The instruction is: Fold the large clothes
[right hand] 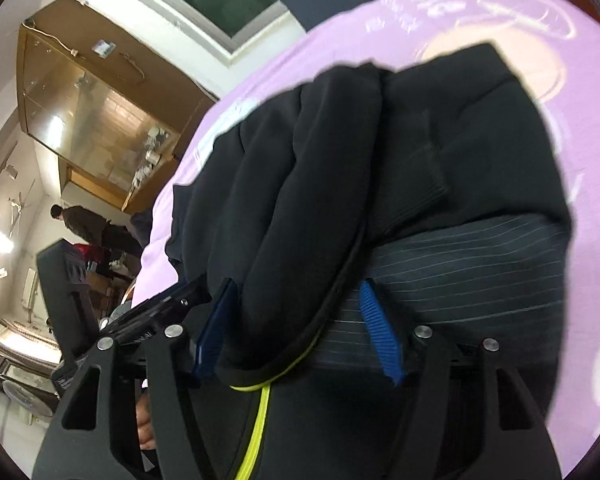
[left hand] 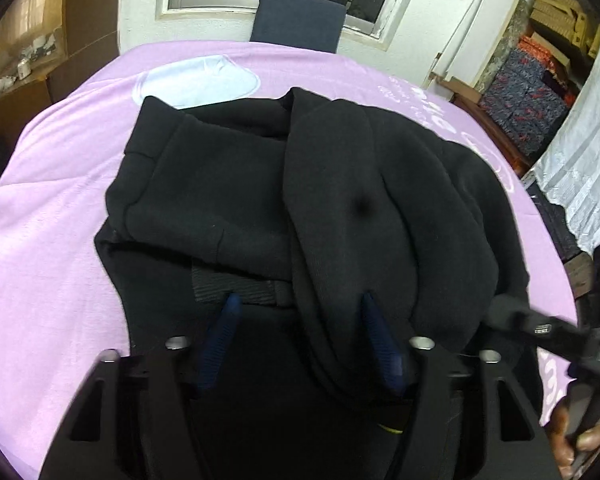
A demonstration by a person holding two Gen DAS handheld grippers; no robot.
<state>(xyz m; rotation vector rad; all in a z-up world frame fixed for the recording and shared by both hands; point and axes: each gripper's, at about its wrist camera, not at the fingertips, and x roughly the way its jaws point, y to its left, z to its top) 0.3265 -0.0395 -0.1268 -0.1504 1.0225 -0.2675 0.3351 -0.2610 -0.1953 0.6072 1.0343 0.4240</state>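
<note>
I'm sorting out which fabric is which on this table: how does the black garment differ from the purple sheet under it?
The black garment is plain black; the purple sheet is lilac with pale printed shapes. The garment is bunched in thick folds with a ribbed hem, while the sheet lies spread nearly flat. The garment covers only the middle; the sheet reaches past it on every visible side. Both are soft fabric.

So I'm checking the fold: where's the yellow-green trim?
In the right wrist view, the yellow-green trim runs along the black garment's near edge, between the right gripper's fingers.
</note>
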